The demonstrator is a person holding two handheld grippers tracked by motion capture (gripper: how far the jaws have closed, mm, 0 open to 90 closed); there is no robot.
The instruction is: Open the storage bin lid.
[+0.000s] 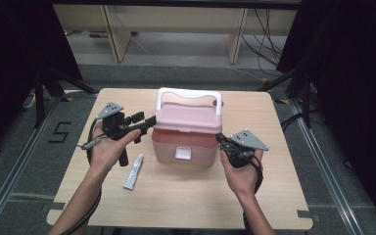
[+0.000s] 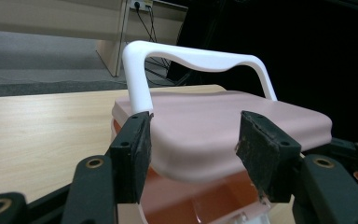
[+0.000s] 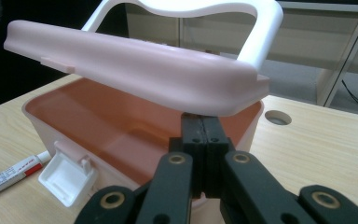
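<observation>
A pink plastic box (image 1: 169,149) with a white carry handle (image 1: 188,93) stands mid-table, its lid (image 1: 188,119) lifted partway off the body. My left gripper (image 1: 149,122) reaches in from the left; in the left gripper view its jaws stand open (image 2: 198,149) on either side of the lid's (image 2: 223,126) near corner, just below the handle (image 2: 191,58). My right gripper (image 1: 220,138) is at the box's right side. Its jaws are shut (image 3: 200,123), tips tucked under the raised lid's (image 3: 135,65) rim above the open box (image 3: 121,116).
A white tube (image 1: 133,171) with red print lies on the table (image 1: 274,196) left of the box, also seen as a tube (image 3: 9,175) in the right gripper view. The box's white latch (image 3: 70,175) hangs open at its front. A round cable hole (image 3: 277,116) sits behind the box.
</observation>
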